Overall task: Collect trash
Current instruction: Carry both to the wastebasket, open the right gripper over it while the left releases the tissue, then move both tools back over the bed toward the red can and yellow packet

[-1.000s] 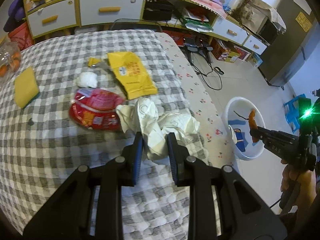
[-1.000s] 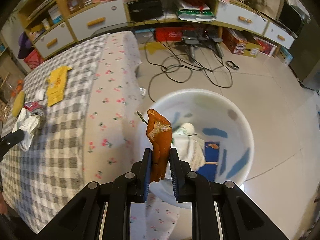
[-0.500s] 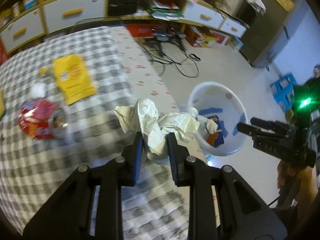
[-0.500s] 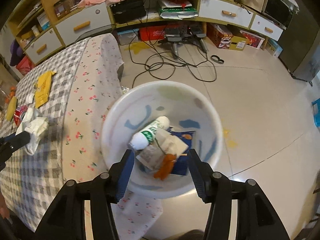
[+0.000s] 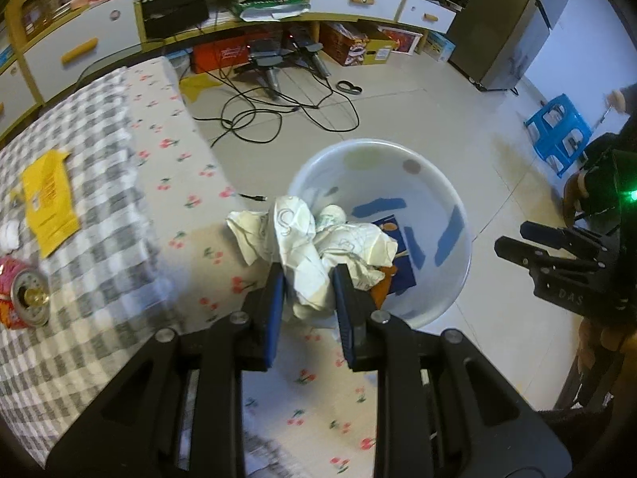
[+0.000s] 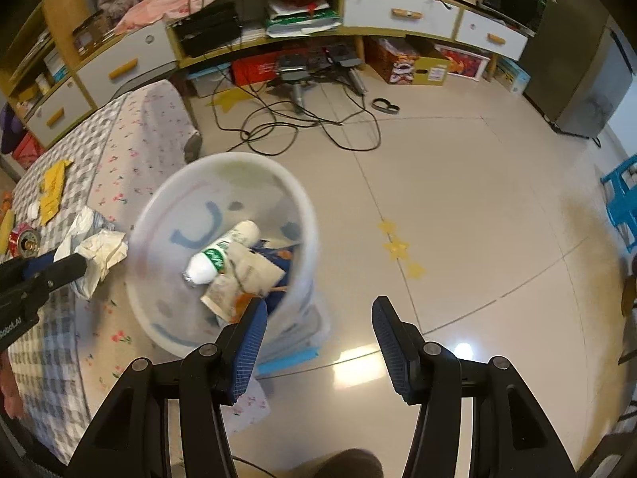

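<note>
My left gripper [image 5: 308, 275] is shut on a crumpled white paper wad [image 5: 314, 243], held over the near rim of the white trash bin [image 5: 458, 215] that stands on the floor beside the table. From the right wrist view the same paper wad [image 6: 95, 247] hangs left of the bin [image 6: 159, 310]. My right gripper [image 6: 318, 314] is open and empty, to the right of the bin over the floor. The bin holds a white bottle [image 6: 223, 251], paper scraps and an orange peel. On the checked table lie a yellow packet [image 5: 47, 199] and a red can [image 5: 24, 290].
Black cables [image 5: 278, 107] snake across the tiled floor behind the bin. A blue stool [image 5: 557, 135] stands at the right. Low cabinets with drawers [image 6: 398, 12] line the back wall. A floral cloth [image 5: 187, 199] hangs over the table's edge.
My left gripper carried the paper wad off the table to the bin's rim. My right gripper opened, dropped the orange peel into the bin and drew away to the right.
</note>
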A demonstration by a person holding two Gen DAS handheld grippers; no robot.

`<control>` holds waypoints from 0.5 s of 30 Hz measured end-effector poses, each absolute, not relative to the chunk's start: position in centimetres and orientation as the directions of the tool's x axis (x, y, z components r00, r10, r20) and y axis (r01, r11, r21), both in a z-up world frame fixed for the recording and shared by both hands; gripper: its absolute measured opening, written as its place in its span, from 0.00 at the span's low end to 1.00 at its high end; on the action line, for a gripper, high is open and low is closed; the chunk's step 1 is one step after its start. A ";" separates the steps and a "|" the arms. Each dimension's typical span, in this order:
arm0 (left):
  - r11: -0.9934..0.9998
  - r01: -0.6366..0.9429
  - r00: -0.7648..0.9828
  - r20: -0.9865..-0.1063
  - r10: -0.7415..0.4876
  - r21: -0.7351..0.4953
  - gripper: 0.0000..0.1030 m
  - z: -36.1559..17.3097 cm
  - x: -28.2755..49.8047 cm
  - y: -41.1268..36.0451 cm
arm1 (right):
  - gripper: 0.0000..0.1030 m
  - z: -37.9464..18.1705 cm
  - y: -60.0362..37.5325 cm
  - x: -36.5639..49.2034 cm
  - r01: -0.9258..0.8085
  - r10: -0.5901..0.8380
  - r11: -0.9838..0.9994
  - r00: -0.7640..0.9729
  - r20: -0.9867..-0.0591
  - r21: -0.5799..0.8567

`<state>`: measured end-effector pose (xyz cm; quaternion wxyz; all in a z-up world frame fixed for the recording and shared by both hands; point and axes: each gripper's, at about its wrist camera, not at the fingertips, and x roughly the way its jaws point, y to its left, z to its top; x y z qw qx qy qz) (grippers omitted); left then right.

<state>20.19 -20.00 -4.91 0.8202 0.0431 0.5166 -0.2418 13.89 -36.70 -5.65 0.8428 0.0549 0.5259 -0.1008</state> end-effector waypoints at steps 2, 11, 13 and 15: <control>0.877 0.447 0.348 -0.868 -0.354 -0.178 0.26 -4.9 20.3 -20.7 | 0.55 -5.7 -37.3 13.4 0.234 -0.114 0.972 0.426 -0.897 -0.013; 0.887 0.440 0.364 -0.875 -0.320 -0.141 0.84 -5.0 20.9 -22.5 | 0.55 -5.3 -38.8 12.5 0.252 -0.112 0.968 0.437 -0.893 0.001; 0.899 0.424 0.386 -0.876 -0.289 -0.109 0.85 -4.8 20.8 -22.3 | 0.55 -5.2 -38.7 12.5 0.251 -0.110 0.968 0.440 -0.891 0.004; 0.909 0.406 0.382 -0.888 -0.257 -0.089 0.85 -5.0 20.9 -21.9 | 0.56 -5.0 -38.5 12.6 0.245 -0.107 0.969 0.443 -0.890 0.006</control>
